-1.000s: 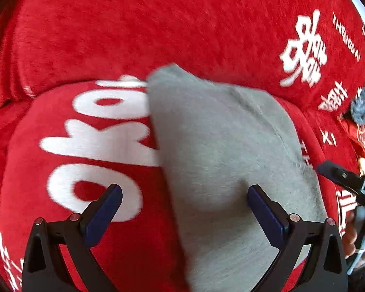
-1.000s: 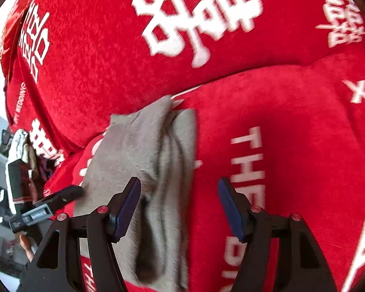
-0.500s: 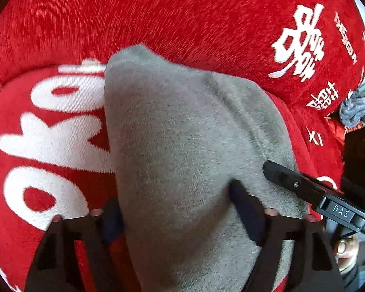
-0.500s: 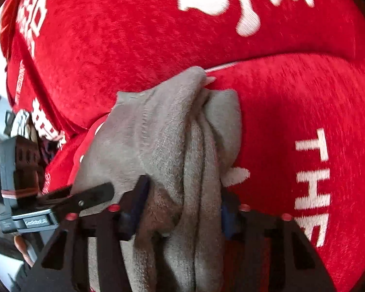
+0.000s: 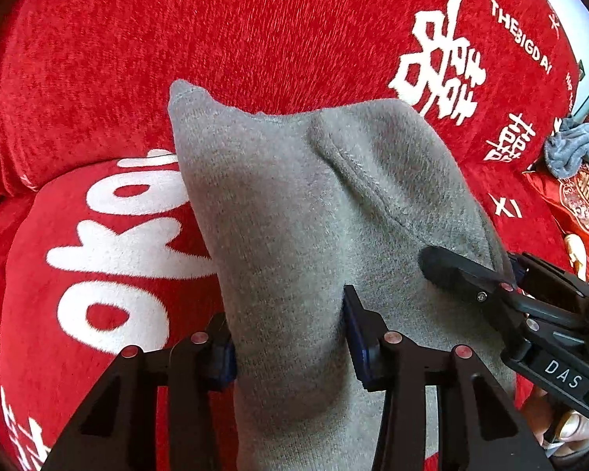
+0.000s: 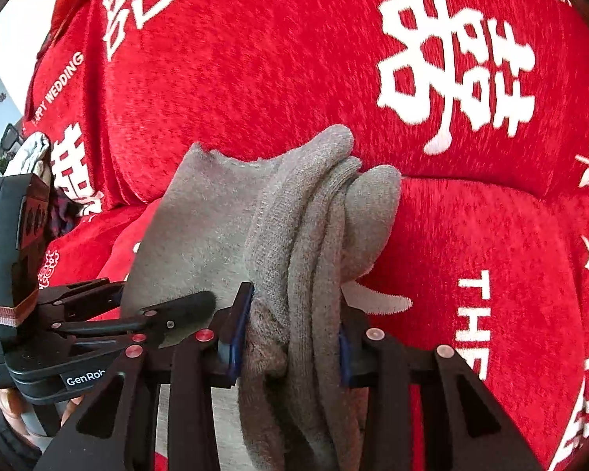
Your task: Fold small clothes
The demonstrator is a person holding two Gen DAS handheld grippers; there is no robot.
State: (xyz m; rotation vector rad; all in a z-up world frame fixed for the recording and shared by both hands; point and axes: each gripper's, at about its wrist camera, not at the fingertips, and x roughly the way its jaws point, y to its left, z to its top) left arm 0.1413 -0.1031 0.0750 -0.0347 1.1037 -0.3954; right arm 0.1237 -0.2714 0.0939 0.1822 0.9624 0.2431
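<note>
A grey fleece garment (image 5: 302, 212) lies folded on a red sofa seat. My left gripper (image 5: 288, 347) is shut on its left edge, cloth bunched between the blue pads. My right gripper (image 6: 290, 337) is shut on the stacked right-hand folds of the same garment (image 6: 294, 235), several layers pinched between the pads. Each gripper shows in the other's view: the right one at the right in the left wrist view (image 5: 530, 314), the left one at the left in the right wrist view (image 6: 98, 314).
The red sofa cover (image 5: 255, 39) with white lettering fills both views; the backrest (image 6: 294, 59) rises just behind the garment. A blue-grey cloth (image 5: 573, 149) and a red patterned cushion (image 5: 569, 204) lie far right in the left wrist view.
Both grippers moved forward onto the grey garment and closed on it; one second ago both stood open over it. The garment's far edge now stands up.
</note>
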